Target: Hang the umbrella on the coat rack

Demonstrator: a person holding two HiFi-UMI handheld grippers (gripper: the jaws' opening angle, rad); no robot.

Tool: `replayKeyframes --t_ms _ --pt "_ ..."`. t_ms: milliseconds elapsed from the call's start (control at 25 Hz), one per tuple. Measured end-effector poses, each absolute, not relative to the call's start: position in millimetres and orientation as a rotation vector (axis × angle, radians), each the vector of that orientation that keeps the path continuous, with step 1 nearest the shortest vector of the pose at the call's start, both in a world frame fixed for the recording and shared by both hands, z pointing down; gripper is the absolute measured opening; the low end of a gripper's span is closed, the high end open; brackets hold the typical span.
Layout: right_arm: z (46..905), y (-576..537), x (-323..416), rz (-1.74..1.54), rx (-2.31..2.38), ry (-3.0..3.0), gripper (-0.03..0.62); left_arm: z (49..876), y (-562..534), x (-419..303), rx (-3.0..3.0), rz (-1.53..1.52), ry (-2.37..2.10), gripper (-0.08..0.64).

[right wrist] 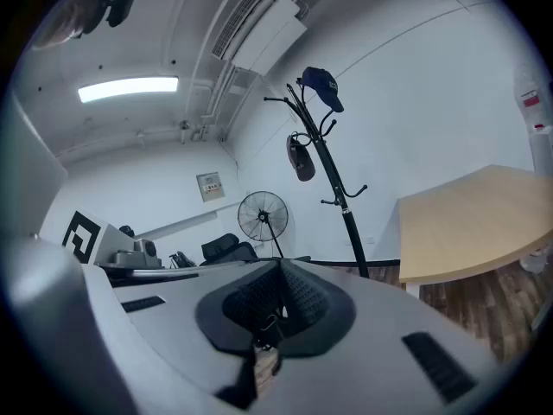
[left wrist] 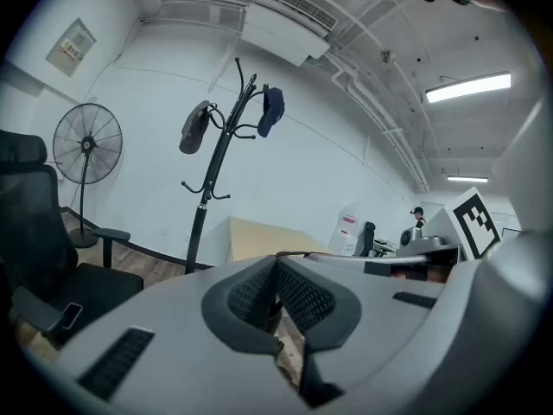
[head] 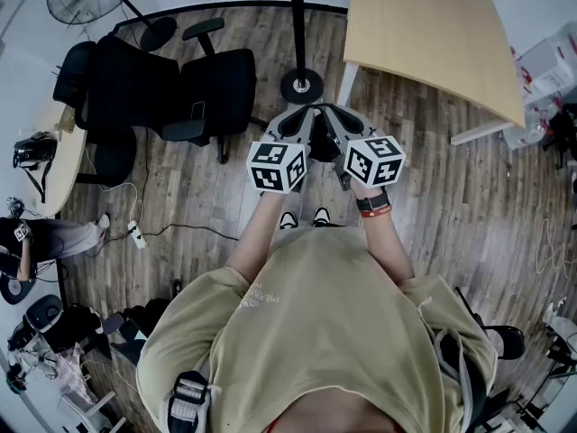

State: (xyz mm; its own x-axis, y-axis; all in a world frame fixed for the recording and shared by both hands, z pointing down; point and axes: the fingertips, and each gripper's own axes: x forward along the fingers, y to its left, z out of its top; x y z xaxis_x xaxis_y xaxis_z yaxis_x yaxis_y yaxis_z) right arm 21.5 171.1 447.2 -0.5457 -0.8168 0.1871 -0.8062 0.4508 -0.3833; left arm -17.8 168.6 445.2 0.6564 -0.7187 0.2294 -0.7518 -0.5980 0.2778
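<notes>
Two grippers held side by side, aimed at coat rack (left wrist: 220,158). Left gripper (left wrist: 276,264) jaws pressed together, nothing between. Right gripper (right wrist: 278,271) jaws also closed, tiny unclear sliver at tips. No view showed umbrella. Caps (left wrist: 270,111) occupied upper hooks; lower hooks (left wrist: 207,190) free. Judged: umbrella light, shaft stiff, fabric slippery; take by handle or strap loop.

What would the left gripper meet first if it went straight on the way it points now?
Likely the table, seen right over the shut left gripper; the coat rack stands slightly left of that line. Depth is unclear, so it might brush the rack.
</notes>
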Motion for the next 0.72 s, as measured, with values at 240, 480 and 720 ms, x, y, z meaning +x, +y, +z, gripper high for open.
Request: replayKeyframes --t_ms 240,480,720 --pt "442 174 39 -0.662 -1.472 2.63 0.018 440 175 -1 2.542 0.129 -1.169 0.023" --pt "443 178 53 -0.676 -1.456 2.626 0.018 440 178 13 2.54 0.143 -1.175 0.023" --pt "447 184 61 -0.653 -1.41 2.655 0.018 444 182 24 2.531 0.14 -1.197 0.023"
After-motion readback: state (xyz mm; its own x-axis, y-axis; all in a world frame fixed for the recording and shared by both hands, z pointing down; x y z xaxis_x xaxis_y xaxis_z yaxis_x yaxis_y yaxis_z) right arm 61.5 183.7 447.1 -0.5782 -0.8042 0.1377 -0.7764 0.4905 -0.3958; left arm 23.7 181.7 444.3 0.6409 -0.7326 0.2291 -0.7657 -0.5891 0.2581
